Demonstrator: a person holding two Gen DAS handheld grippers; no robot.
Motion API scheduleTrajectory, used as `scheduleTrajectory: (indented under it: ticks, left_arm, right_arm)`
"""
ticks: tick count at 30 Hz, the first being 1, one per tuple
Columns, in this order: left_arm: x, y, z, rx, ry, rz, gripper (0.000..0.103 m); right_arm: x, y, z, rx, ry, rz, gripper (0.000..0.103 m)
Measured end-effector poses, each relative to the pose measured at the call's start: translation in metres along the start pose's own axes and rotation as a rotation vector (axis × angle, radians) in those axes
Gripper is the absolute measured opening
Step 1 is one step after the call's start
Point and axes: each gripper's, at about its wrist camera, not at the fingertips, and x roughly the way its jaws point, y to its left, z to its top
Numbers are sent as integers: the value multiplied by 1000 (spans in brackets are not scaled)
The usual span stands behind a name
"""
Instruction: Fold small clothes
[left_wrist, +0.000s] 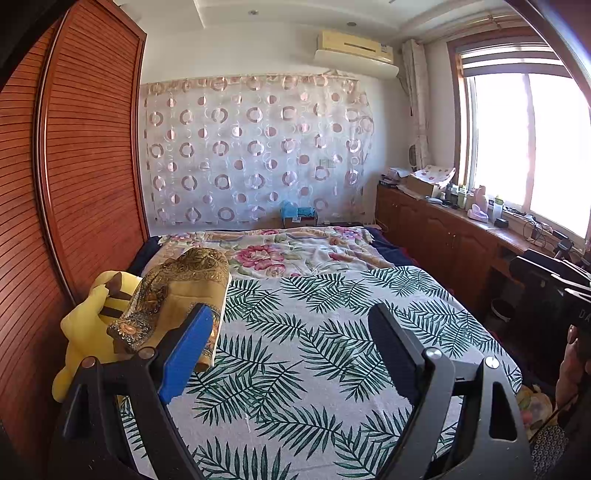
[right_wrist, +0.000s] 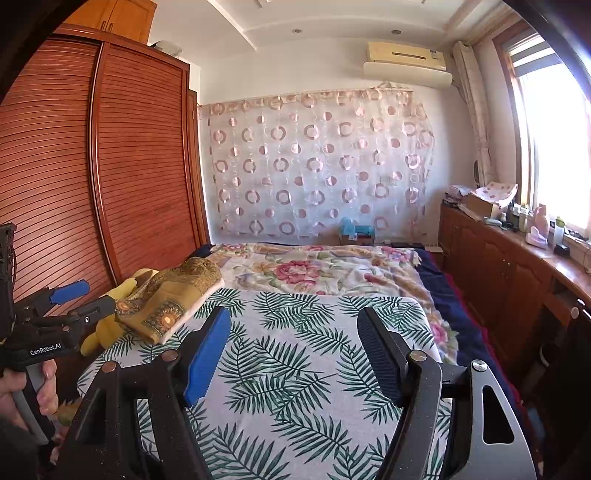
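Left wrist view: I am seeing the louvred wardrobe (left_wrist: 74, 166) filling the left edge, a yellow plush toy (left_wrist: 88, 328) beside it, then the folded golden cloth (left_wrist: 181, 291) lying at the left edge of the palm-leaf sheet (left_wrist: 314, 350). I am holding the left gripper (left_wrist: 295, 314) over open sheet, jaws spread, gripping nothing. Right wrist view: I am holding the right gripper (right_wrist: 295, 328) likewise, jaws spread and empty, centre of the frame, with the wooden cabinet (right_wrist: 498, 266) bounding the right edge.
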Motion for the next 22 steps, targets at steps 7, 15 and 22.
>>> scheduleTrajectory:
  ticks: [7, 15, 22]
  left_arm:
    - [0, 0, 0, 0, 0, 0, 87]
    - [-1, 0, 0, 0, -3, 0, 87]
    - [-1, 0, 0, 0, -4, 2, 87]
  right_arm:
    - [-1, 0, -1, -2, 0, 0, 73]
    - [-2, -5, 0, -2, -3, 3, 73]
    - [-2, -8, 0, -1, -2, 5, 73]
